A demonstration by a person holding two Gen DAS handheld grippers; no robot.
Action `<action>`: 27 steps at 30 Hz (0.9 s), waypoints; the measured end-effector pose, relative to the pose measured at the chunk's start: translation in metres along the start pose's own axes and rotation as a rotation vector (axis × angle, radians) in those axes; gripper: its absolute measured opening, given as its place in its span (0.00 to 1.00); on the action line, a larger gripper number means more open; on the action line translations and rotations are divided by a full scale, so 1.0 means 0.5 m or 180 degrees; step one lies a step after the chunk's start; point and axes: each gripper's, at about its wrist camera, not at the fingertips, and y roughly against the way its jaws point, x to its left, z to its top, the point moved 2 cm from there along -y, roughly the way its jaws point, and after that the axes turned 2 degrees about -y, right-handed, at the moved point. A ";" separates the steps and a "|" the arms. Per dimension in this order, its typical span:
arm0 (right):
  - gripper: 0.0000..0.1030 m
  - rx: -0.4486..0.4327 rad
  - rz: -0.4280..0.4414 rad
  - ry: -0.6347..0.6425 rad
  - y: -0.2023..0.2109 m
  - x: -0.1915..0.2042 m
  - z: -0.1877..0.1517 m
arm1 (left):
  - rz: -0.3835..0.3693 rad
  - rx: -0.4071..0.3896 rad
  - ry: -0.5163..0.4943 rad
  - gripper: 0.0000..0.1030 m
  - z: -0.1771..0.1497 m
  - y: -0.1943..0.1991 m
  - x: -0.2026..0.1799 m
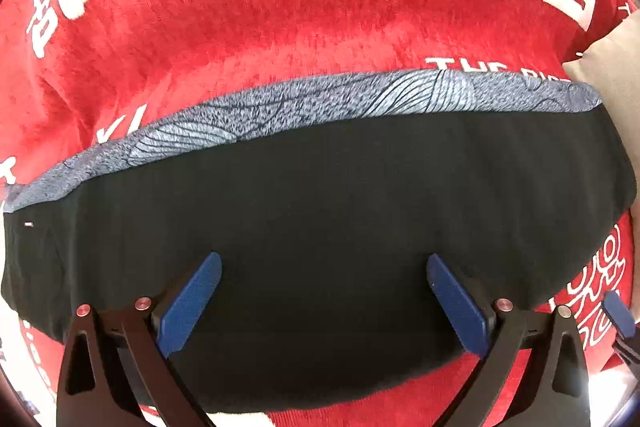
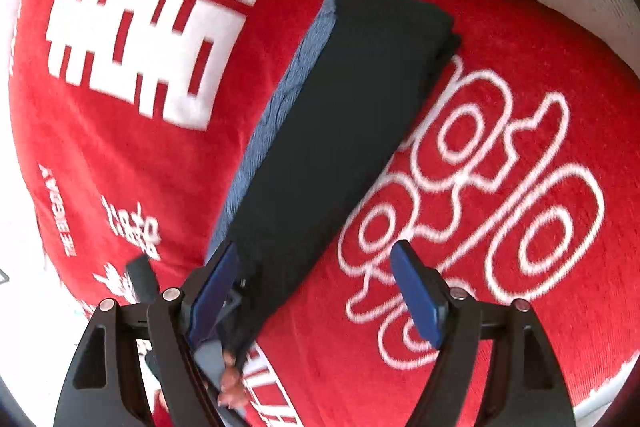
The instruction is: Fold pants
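the dark, nearly black fabric pants [image 1: 320, 227] lie on the red plush blanket with white lettering [image 1: 240, 7] as a long narrow stack, a grey-blue patterned strip [image 1: 304, 103] showing along its twelve-o'clock edge — so the lengthwise fold looks done. the left gripper [image 1: 324, 303] hangs spread over the dark cloth, pinching nothing. the right gripper [image 2: 316, 291] stands spread at the stack's six-o'clock end, nothing pinched. by my reading, folding end over end remains — no cross fold shows yet.
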 end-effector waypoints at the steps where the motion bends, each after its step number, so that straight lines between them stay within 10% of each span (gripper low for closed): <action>1: 0.77 -0.0055 0.0026 -0.0011 0.000 -0.002 0.005 | -0.0008 -0.0032 -0.0002 1.00 0.004 0.007 -0.005; 21: 0.71 -0.0318 0.0343 -0.0080 -0.084 -0.005 0.114 | -0.0073 -0.0252 -0.0155 1.00 0.017 -0.021 -0.067; 24: 0.20 -0.0246 -0.0056 -0.0198 -0.092 -0.013 0.123 | -0.0073 -0.0249 -0.0154 1.00 0.013 -0.022 -0.067; 27: 0.18 -0.0216 -0.0081 -0.0265 -0.093 -0.018 0.125 | -0.0068 -0.0231 -0.0156 1.00 0.011 -0.021 -0.065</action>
